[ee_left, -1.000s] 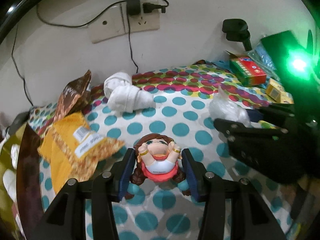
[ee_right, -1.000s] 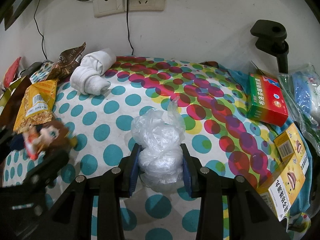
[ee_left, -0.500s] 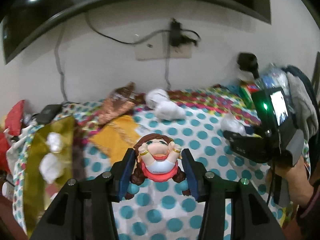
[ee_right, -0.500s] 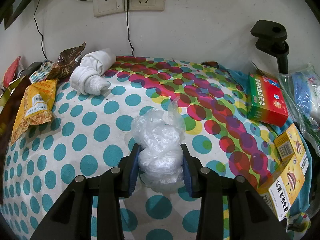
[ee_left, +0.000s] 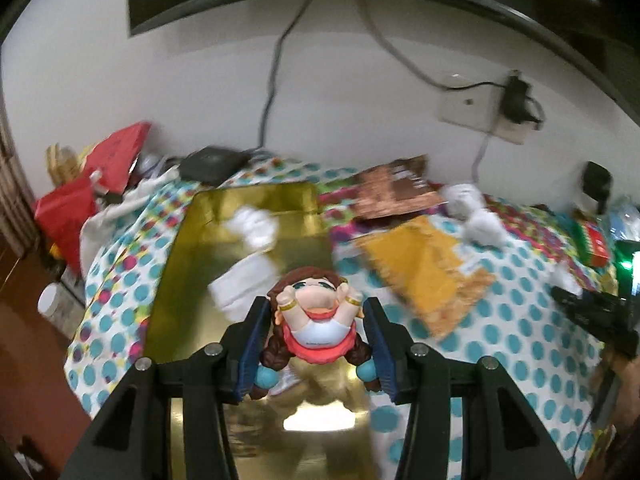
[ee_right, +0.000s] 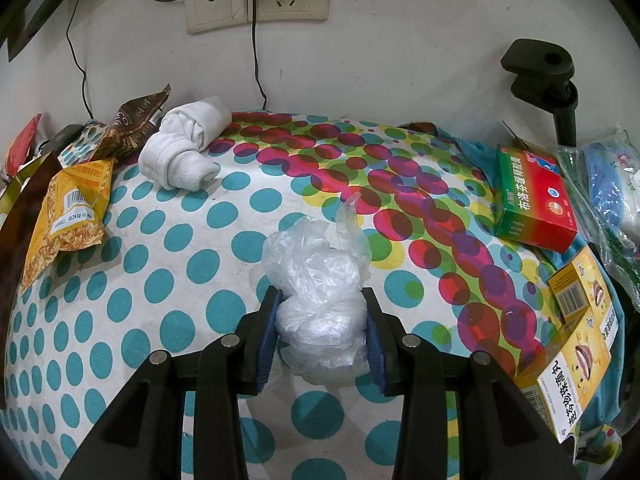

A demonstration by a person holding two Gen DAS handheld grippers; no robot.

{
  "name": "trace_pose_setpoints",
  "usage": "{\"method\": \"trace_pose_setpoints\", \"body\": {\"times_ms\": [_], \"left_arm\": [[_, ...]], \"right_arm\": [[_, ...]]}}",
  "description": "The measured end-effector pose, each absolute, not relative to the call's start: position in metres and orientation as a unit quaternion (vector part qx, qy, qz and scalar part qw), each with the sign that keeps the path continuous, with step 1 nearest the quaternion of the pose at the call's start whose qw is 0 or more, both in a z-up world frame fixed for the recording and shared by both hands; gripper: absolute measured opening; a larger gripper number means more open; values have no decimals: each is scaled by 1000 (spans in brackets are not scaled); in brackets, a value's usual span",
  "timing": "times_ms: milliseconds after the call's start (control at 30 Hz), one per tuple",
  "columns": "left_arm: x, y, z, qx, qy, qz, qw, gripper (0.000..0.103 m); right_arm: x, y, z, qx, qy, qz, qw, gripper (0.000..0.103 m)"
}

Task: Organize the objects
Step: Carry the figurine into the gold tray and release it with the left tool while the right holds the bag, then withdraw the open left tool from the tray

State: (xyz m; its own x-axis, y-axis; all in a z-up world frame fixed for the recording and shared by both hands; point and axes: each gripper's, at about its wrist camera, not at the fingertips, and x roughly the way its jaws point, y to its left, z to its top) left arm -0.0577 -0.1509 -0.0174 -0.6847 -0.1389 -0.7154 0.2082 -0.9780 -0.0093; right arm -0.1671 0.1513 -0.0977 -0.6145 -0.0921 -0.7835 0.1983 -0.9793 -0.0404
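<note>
My left gripper [ee_left: 316, 344] is shut on a small doll [ee_left: 316, 316] with brown braids and a red skirt, held in the air over a shiny gold tray [ee_left: 240, 240]. White socks [ee_left: 252, 228] lie in that tray. My right gripper [ee_right: 322, 332] is shut on a crumpled clear plastic bag [ee_right: 320, 292] resting on the polka-dot cloth [ee_right: 160, 280]. In the left wrist view the right gripper [ee_left: 592, 316] shows at the right edge, dark and blurred.
A rolled white sock [ee_right: 188, 152], a brown wrapper [ee_right: 136, 124] and a yellow snack packet [ee_right: 72, 208] lie at the back left. Red-green [ee_right: 532, 200] and yellow boxes [ee_right: 572, 360] sit right. Wall socket with cables [ee_right: 256, 0]; black clamp [ee_right: 544, 76]. Red bags [ee_left: 92, 184] beyond the tray.
My left gripper has swung left and risen with the doll, from over the dotted cloth to above the gold tray. The right gripper and its plastic bag stayed still.
</note>
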Motion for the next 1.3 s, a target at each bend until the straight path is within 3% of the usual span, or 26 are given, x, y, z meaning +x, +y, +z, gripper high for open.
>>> {"method": "trace_pose_setpoints", "body": {"times_ms": [333, 900, 967, 1033, 1300], "left_arm": [[-62, -198, -43, 424, 98, -892, 123, 49], [-59, -200, -48, 427, 93, -889, 134, 49], [-55, -197, -43, 422, 87, -892, 140, 53], [-50, -192, -37, 412, 75, -898, 138, 64], [-30, -176, -24, 395, 54, -906, 139, 65]], "right_arm": [[-167, 150, -97, 431, 64, -897, 79, 38], [-167, 145, -95, 428, 81, -898, 70, 38], [-167, 145, -94, 428, 80, -898, 70, 38], [-167, 145, -93, 428, 80, -898, 70, 38], [-167, 145, -94, 428, 79, -898, 69, 37]]}}
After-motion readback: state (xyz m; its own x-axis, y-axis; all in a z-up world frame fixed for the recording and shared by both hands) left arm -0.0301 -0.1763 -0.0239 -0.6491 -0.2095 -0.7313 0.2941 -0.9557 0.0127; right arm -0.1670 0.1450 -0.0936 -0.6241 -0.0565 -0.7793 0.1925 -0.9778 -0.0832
